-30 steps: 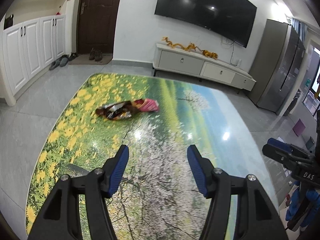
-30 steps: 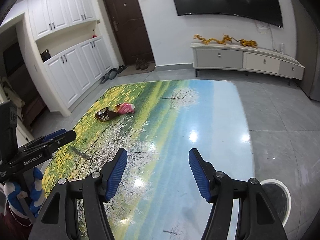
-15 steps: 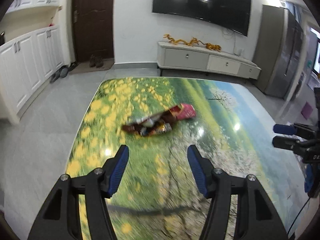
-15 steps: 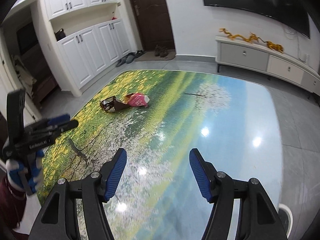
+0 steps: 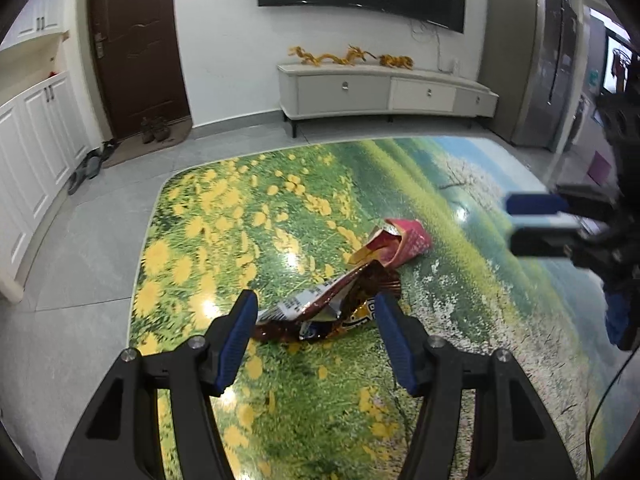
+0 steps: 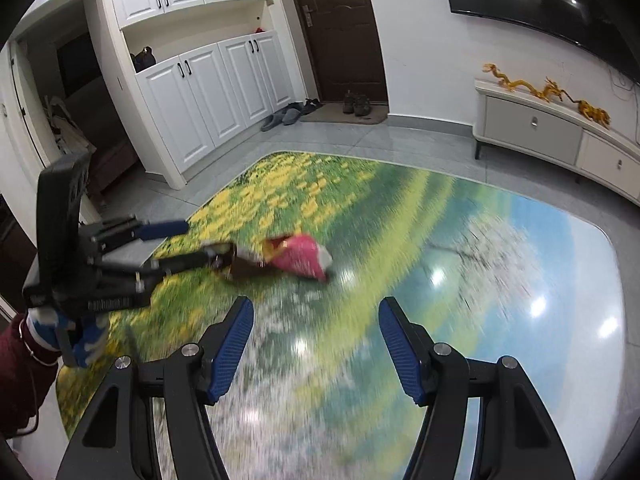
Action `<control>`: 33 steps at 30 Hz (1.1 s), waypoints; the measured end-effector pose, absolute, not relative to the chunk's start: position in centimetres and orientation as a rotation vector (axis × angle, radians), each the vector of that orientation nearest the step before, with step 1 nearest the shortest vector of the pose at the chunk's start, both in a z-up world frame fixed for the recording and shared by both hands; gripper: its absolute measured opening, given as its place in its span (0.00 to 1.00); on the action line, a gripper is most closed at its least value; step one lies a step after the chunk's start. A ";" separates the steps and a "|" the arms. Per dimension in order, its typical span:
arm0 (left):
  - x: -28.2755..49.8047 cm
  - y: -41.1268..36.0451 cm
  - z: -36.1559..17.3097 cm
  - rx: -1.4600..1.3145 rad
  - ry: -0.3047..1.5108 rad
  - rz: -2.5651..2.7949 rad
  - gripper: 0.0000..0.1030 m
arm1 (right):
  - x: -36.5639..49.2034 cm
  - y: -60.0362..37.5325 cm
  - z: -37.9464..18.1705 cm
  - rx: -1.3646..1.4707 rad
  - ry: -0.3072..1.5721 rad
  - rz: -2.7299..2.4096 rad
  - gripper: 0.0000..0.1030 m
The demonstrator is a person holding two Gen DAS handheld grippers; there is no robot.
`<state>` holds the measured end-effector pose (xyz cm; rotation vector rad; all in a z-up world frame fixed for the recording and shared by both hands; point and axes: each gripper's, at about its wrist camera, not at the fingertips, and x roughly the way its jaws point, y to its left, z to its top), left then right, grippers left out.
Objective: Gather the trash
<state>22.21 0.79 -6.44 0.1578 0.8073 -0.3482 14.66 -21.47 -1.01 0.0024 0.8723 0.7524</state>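
Left wrist view: the left gripper [image 5: 313, 312] hangs released, its blue pads flanking the near end of the crumpled wrappers [image 5: 352, 288], untouched, on the flower-print table [image 5: 240, 216].

Right wrist view: the right gripper [image 6: 316, 320] is released and empty; the wrappers [image 6: 296, 258] lie at 12 o'clock.

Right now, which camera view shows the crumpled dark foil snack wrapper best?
The left wrist view: the crumpled dark foil snack wrapper lies sharp and near, just ahead of the open left tool. In the right wrist view it is blurred and partly hidden behind that tool.
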 end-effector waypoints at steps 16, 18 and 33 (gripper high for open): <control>25.0 1.2 -8.3 0.131 0.877 -0.413 0.56 | 20.6 -14.3 -4.5 -0.034 0.937 0.861 0.58; 25.0 1.3 -8.5 0.120 0.878 -0.412 0.56 | 20.6 -14.1 -4.9 -0.049 0.951 0.871 0.52; 23.1 1.0 -8.3 0.077 0.880 -0.362 0.26 | 16.7 -18.7 -5.4 -0.066 0.950 0.823 0.22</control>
